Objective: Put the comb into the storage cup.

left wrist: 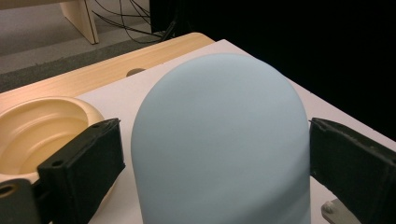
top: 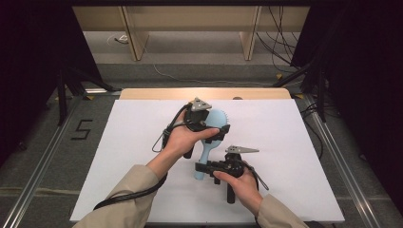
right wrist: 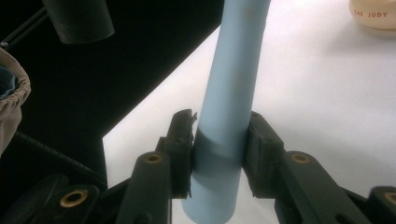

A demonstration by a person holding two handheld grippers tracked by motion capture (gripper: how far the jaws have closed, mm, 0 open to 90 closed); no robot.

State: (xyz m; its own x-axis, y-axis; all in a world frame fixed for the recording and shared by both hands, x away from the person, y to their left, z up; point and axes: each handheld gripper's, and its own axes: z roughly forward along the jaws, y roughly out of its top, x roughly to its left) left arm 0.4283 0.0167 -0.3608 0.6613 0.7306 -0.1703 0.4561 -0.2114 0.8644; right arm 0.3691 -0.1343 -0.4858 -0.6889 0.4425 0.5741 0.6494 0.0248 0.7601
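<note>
While my right gripper (right wrist: 218, 154) squeezes the blue brush (top: 212, 135) handle, my left gripper (left wrist: 215, 158), jaws apart, must close gently around its head.

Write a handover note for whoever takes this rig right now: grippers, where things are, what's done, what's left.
Right gripper: shut on the handle end of the blue brush, holding it just above the white board.
Left gripper: jaws either side of the brush head; a small gap shows at each pad, so it reads as open.
A cream bowl sits beside the left gripper.
Done: brush picked up by its handle.
Left: probably close the left gripper on the head, then carry on with the brush.
</note>
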